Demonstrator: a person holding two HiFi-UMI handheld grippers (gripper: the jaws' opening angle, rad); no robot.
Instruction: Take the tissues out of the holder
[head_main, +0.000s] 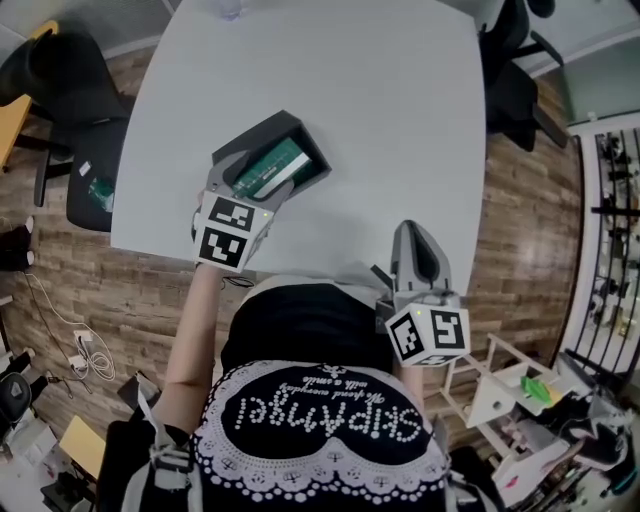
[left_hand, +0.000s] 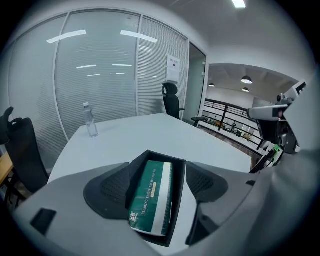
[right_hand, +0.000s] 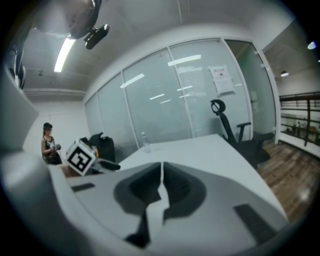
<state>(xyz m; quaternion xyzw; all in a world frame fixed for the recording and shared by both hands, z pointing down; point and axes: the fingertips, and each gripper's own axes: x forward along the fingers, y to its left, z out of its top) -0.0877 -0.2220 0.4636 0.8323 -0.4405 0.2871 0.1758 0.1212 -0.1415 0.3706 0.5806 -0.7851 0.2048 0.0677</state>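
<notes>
Head view: a smooth, pale grey surface (head_main: 380, 120) with rounded corners stands on a wood-plank floor (head_main: 530, 230). Black office chairs (head_main: 60, 80) sit off it at about 10 and 2 o'clock. In the left gripper view, glass walls with blinds (left_hand: 100, 75) close the room, and a clear bottle (left_hand: 91, 120) stands at the far edge, near 11 o'clock.

The holder (head_main: 262, 132), a black, open-topped rectangular box, sits toward 8 o'clock of the surface's middle. A tissue pack (head_main: 268, 168) lies aslant in it, in a glossy dark green wrapper with a white band down one long side and pale lettering.

The left gripper (head_main: 262, 176) has its jaws spread wide, a dark dimpled pad on each side of the pack, neither pressing it. The right gripper (head_main: 414, 230), at 5 o'clock by the near edge, has its jaws pressed together on nothing.
</notes>
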